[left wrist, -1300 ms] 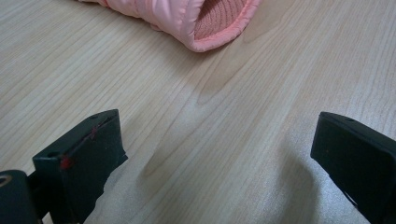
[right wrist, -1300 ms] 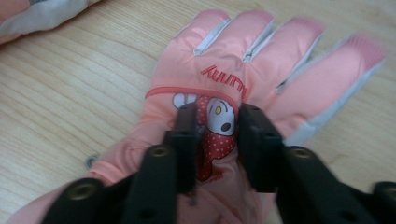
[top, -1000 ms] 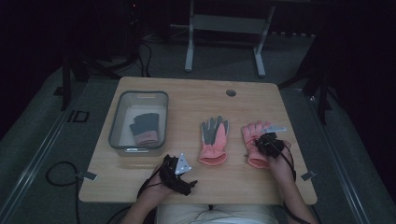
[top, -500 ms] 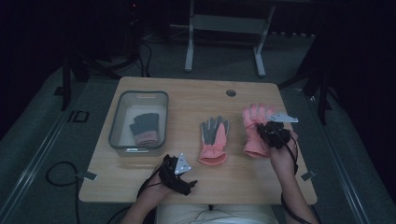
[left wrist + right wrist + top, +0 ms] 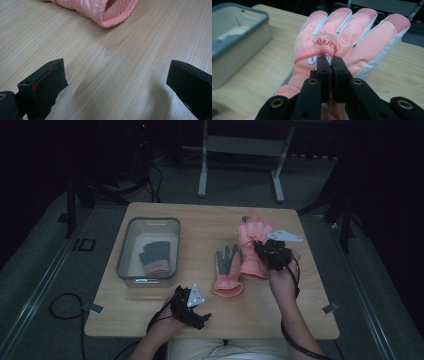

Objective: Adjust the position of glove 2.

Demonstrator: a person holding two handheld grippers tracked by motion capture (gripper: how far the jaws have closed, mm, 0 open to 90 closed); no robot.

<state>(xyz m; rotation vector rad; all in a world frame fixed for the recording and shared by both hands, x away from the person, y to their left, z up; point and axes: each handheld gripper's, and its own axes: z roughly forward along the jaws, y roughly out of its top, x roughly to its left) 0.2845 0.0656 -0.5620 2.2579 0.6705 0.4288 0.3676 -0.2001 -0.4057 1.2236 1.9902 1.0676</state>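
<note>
Pink glove (image 5: 347,42) pinched in right gripper (image 5: 331,62), lifted off table (image 5: 200,230) since earlier; ready for tray (image 5: 123,251). Left gripper (image 5: 115,82) spread, idle.

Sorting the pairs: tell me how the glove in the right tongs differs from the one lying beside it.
The held glove is pinched in the right tongs and lifted at the fingers; the lying glove rests flat on the table. The held glove shows its pink back; the lying glove shows a grey palm. Both are pink with pink cuffs.

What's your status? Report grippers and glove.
Right gripper shut on pink glove, lifted. Left gripper open, resting on table. Second glove beside path to bin.
</note>
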